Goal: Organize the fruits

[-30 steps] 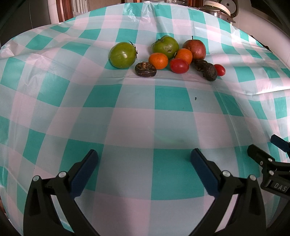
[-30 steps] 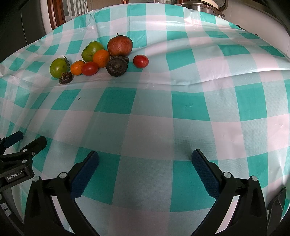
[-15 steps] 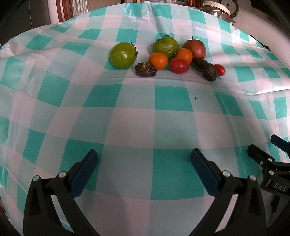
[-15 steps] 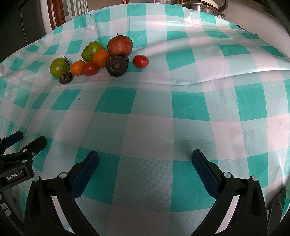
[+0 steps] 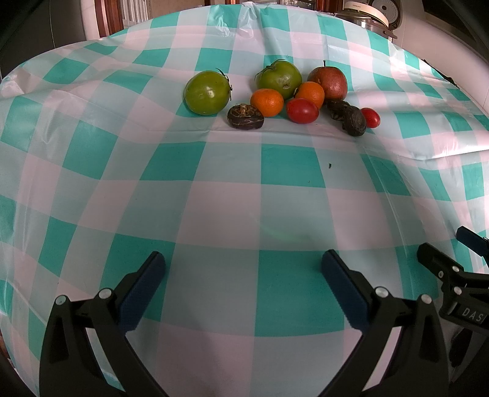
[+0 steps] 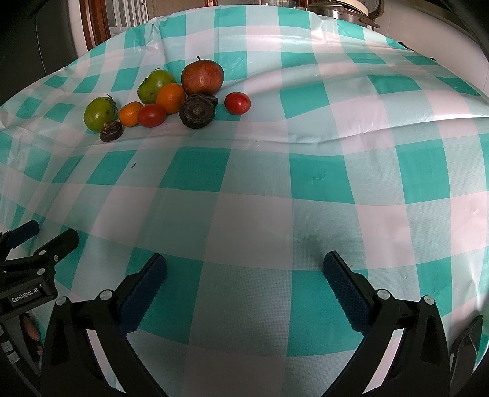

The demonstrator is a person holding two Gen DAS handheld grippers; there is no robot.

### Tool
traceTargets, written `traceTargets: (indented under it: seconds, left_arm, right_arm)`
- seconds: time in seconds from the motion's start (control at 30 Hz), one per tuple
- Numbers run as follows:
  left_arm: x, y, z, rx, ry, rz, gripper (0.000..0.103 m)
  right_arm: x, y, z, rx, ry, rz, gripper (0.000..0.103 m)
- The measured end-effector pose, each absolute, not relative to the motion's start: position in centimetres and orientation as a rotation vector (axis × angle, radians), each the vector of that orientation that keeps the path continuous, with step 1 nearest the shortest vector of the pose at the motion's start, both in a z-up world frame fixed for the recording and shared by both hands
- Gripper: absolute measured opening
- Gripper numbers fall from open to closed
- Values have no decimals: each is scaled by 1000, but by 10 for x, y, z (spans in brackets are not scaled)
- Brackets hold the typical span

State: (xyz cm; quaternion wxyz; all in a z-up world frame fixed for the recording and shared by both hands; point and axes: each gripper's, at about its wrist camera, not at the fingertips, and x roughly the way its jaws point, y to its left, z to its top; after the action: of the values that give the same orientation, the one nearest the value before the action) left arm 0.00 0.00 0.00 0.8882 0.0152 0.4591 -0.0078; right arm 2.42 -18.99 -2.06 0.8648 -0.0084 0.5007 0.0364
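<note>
Nothing moved: fruit cluster (image 5: 284,94) unchanged, both grippers stay open

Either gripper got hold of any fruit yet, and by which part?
Nothing is held. The left gripper and right gripper are both open over bare tablecloth, well short of the fruit pile.

"GenRobot.AI" in white on the black body of the left gripper (image 6: 33,244), seen at the lower left of the right wrist view. "DAS", cut off by the frame edge, on the right gripper (image 5: 452,253) body in the left wrist view. Cooker (image 5: 371,12) brand lettering too small to read.
</note>
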Motion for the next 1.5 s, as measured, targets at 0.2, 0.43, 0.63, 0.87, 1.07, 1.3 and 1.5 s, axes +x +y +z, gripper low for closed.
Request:
traceTargets:
  seconds: [0.2,0.43,0.63,0.87,1.07,1.3,1.5]
  left_arm:
    - [0,0,0,32,954,-16,102]
    - [0,0,0,32,954,-16,102]
    - [0,0,0,31,954,-16,102]
    - [-2,0,0,35,953,-19,102]
    - [-3,2,2,40,958,-32,102]
    - [21,13,1,36,965,-35,102]
    - [82,19,4,-4,965,-70,102]
  right_arm:
    - [24,-190,-21,-18,1049,76,99]
    - [24,-190,-21,-18,1049,76,99]
    - [25,-189,-21,-21,1051,76,99]
    - [47,-179,-21,-23,1079,115,99]
    - [111,-152,-25,14,1075,195,98]
    - [172,-139,-26,31,1044,217,79]
    - [181,-133,-28,-4,1017,225,67]
